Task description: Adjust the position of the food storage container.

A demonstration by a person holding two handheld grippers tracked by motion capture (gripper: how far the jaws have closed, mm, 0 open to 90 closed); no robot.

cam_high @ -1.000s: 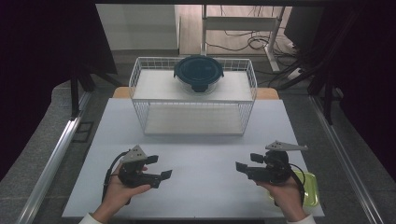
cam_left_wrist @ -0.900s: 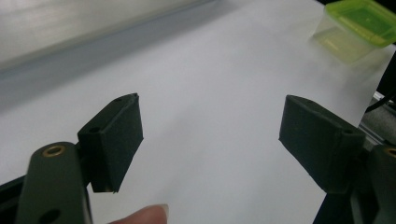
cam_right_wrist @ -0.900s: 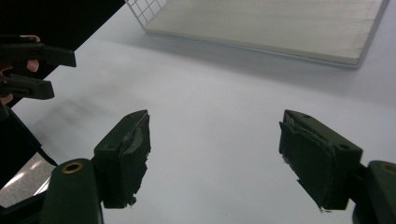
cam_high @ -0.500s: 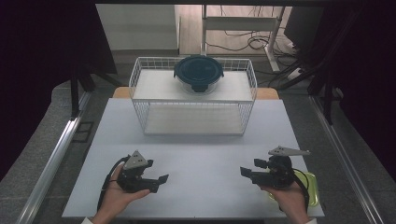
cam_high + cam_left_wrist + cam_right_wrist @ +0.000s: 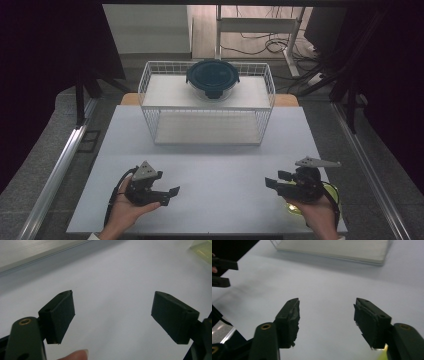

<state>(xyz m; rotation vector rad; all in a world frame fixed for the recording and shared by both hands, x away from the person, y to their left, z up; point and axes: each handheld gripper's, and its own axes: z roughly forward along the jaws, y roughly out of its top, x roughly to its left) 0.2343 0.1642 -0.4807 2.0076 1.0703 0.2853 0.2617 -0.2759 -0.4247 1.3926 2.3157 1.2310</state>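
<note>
White table, wire basket at 12 o'clock with lidded bowl inside, left gripper at 7 o'clock wide apart and empty, right gripper at 5 o'clock just been closing, nothing between.

1. The white, matt, smooth table top is showing no gloss or grain.
2. The white wire-mesh basket is looking like thin coated metal, with a flat matt board lying inside.
3. The round clear container with its dark teal plastic lid is looking smooth and faintly glossy.
4. The left gripper is showing 2 matt black pads of soft, slightly grainy material, with a brass-coloured metal rivet behind.
5. The right gripper is showing matt black pads with worn, ragged edges.
</note>
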